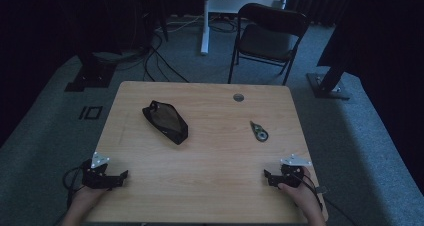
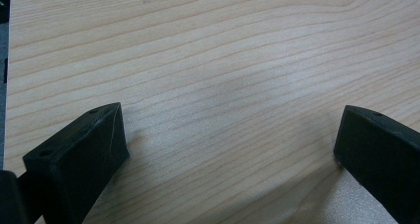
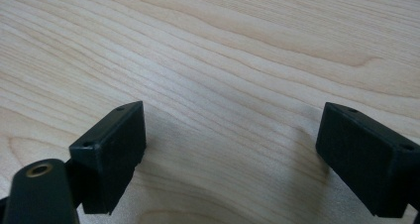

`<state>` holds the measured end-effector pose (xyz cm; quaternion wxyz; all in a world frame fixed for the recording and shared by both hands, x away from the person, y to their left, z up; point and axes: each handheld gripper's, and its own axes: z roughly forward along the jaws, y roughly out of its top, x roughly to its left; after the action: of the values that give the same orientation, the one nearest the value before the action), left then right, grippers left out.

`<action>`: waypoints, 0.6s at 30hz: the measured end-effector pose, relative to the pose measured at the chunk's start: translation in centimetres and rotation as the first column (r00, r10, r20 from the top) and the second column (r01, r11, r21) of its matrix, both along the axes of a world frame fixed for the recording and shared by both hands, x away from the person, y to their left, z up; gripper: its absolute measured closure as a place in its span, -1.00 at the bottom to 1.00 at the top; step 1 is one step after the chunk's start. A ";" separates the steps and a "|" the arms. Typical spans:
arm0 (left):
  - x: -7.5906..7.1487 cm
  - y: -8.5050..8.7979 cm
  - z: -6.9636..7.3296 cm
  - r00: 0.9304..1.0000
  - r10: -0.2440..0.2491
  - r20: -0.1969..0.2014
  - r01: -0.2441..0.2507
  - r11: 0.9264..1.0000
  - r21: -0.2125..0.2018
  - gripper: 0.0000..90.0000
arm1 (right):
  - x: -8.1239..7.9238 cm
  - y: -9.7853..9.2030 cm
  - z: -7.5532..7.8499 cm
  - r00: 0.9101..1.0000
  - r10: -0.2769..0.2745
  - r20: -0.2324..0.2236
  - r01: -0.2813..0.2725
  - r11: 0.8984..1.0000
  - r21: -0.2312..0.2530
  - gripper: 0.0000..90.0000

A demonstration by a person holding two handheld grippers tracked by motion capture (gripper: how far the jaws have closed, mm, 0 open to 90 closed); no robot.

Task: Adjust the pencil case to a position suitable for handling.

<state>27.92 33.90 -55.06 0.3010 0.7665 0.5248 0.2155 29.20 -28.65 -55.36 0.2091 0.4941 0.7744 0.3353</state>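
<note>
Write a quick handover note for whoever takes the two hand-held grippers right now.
Left hand-held gripper: open, holding nothing, at the near left edge of the table.
Right hand-held gripper: open, holding nothing, at the near right edge.
Black pouch: lies left of centre, far from both.
Small tape dispenser: lies right of centre, ahead of the right gripper.
Done: nothing visibly handled yet.
Left: everything; probably reach for the pouch and dispenser first.

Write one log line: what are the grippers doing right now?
left gripper: open, empty | right gripper: open, empty | black pouch, tape dispenser: untouched on table
</note>
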 end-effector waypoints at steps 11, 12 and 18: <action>0.0 0.0 0.0 1.000 0.000 0.000 0.000 1.000 0.000 -1.00 | 0.4 0.5 0.0 1.000 -0.031 0.002 0.031 1.000 -0.001 -0.75; 0.0 0.0 0.0 1.000 0.000 0.000 0.000 1.000 0.000 -1.00 | 0.5 0.5 0.0 1.000 -0.029 0.000 0.029 1.000 -0.001 -0.74; 0.0 0.0 0.0 1.000 0.000 0.000 0.000 1.000 0.000 -1.00 | 0.5 1.8 0.0 1.000 0.018 0.006 -0.018 1.000 -0.001 -0.73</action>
<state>27.93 33.91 -55.06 0.3011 0.7665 0.5247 0.2154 29.74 -26.88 -55.33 0.2087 0.4860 0.7784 0.3381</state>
